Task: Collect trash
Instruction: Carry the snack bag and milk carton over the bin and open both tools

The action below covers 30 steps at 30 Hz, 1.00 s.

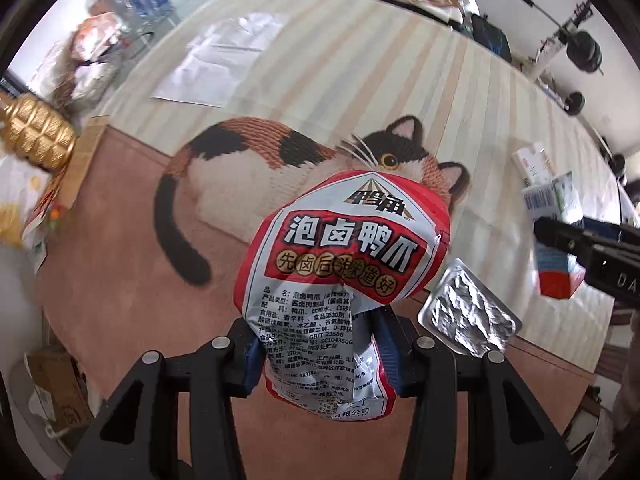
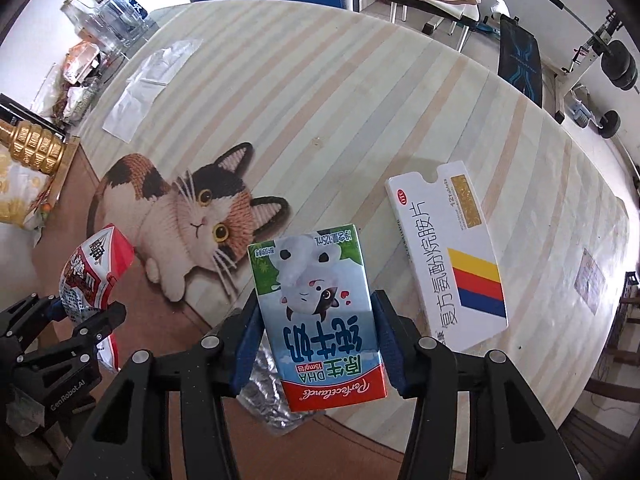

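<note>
My left gripper (image 1: 318,344) is shut on a red and white snack bag (image 1: 344,264) and holds it above the table. The bag also shows at the left of the right wrist view (image 2: 94,276). My right gripper (image 2: 316,332) is shut on a small milk carton (image 2: 318,316), held above the table; it shows at the right of the left wrist view (image 1: 554,236). A silver foil blister pack (image 1: 468,312) lies on the table below both, partly hidden under the carton in the right wrist view (image 2: 266,396). A white medicine box (image 2: 452,256) lies to the right.
The table has a striped cloth with a cat picture (image 2: 188,216). A clear plastic sheet (image 2: 150,84) lies at the far left. A gold bottle (image 1: 36,134), clutter (image 2: 80,76) and glass bottles (image 2: 116,12) crowd the left edge. Gym equipment (image 2: 600,60) stands beyond.
</note>
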Tool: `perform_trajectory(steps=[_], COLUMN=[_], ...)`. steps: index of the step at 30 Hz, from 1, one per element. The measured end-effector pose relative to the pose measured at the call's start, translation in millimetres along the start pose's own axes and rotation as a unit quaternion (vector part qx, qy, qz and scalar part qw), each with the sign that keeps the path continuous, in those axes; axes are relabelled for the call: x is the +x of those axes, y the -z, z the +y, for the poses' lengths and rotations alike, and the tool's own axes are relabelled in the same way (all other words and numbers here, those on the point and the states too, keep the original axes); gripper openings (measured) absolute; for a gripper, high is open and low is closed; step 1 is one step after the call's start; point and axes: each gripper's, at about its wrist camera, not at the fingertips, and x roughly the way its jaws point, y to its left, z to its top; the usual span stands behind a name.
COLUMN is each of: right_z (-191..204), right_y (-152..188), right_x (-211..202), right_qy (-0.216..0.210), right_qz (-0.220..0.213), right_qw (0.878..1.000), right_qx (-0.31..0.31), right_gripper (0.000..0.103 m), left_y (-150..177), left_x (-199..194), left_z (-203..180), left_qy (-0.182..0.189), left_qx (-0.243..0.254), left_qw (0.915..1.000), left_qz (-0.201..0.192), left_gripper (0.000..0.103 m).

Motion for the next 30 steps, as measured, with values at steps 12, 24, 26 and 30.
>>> perform_trajectory(steps=[12, 24, 26, 30], right_z=[72.8, 179.5, 200.0, 236.7], right_y=[86.8, 254.4, 286.8, 345.0], right_x=[-80.6, -110.8, -104.2, -70.4], right_qy=[-0.024, -0.047, -0.054, -0.069], right_qz=[-0.042, -0.037, -0.024, 0.016], right_qw=[0.998, 0.994, 0.993, 0.99], right_qx=[-0.037, -0.091, -0.101, -0.124], right_gripper=[0.054, 0.054, 0.054, 0.054], left_y=[91.8, 284.0, 316.7, 374.5], left_x=[-83.9, -122.8, -114.5, -76.8], left_z=[59.7, 136.6, 152.7, 186.4], left_qy=[-0.004, -0.005, -0.002, 0.012], left_qx=[-0.09, -0.189, -0.209, -0.261], left_qw=[0.9923, 0.9772, 0.9743, 0.9641], left_qz=[-0.084, -0.097, -0.083, -0.046], left_gripper=[0.044, 0.044, 0.044, 0.044])
